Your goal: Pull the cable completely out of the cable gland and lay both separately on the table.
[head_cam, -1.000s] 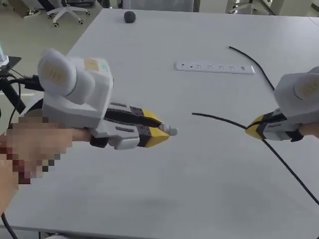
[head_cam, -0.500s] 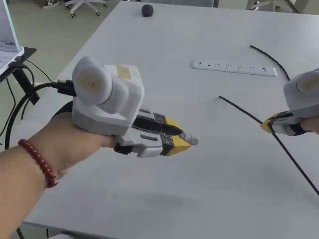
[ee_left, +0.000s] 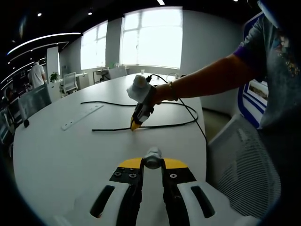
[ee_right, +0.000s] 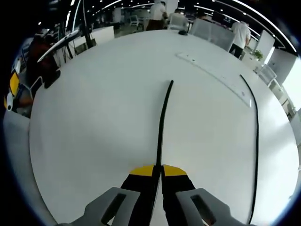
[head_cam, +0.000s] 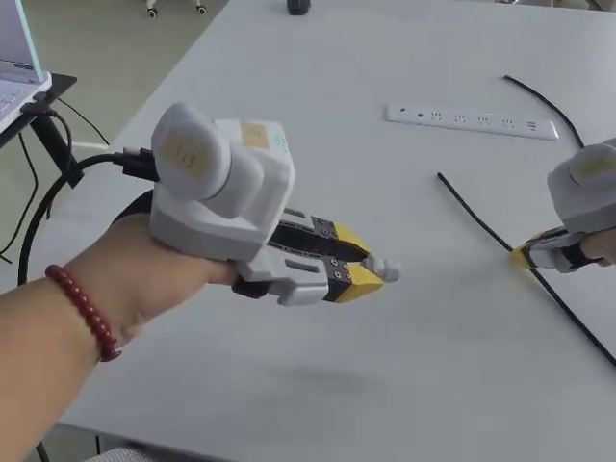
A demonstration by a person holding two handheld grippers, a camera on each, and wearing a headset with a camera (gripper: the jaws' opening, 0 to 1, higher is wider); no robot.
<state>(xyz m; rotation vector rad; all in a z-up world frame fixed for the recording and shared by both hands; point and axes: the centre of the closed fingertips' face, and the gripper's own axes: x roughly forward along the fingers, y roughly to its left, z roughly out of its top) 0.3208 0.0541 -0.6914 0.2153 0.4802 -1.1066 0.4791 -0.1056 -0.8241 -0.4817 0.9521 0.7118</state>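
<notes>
While a laptop (head_cam: 13, 53) stands off the far left edge of the white table (head_cam: 289, 395), the left hand (head_cam: 144, 279), with a red bead bracelet (head_cam: 83, 310) at its wrist, holds the left gripper (head_cam: 364, 268) above the tabletop. Its jaws are closed tight on the small pale grey cable gland (head_cam: 386, 270), which sticks out just past the yellow tips. In the left gripper view the gland (ee_left: 153, 156) sits pinched between the jaw ends of that gripper (ee_left: 153, 165).

Further right and farther back, a white power strip (head_cam: 472, 121) lies flat on the table. In front of it the black cable (head_cam: 474, 214) lies on the surface, its free end pointing toward the middle of the table, well apart from the gland.

At the right edge, the right gripper (head_cam: 525, 256) is down near the tabletop with its jaws clamped on the cable partway along. In the right gripper view the cable (ee_right: 161, 122) runs straight ahead from between the closed jaws of the gripper (ee_right: 158, 170) to its free end. Another stretch curves along the right side of that view, past the power strip (ee_right: 211, 75).
</notes>
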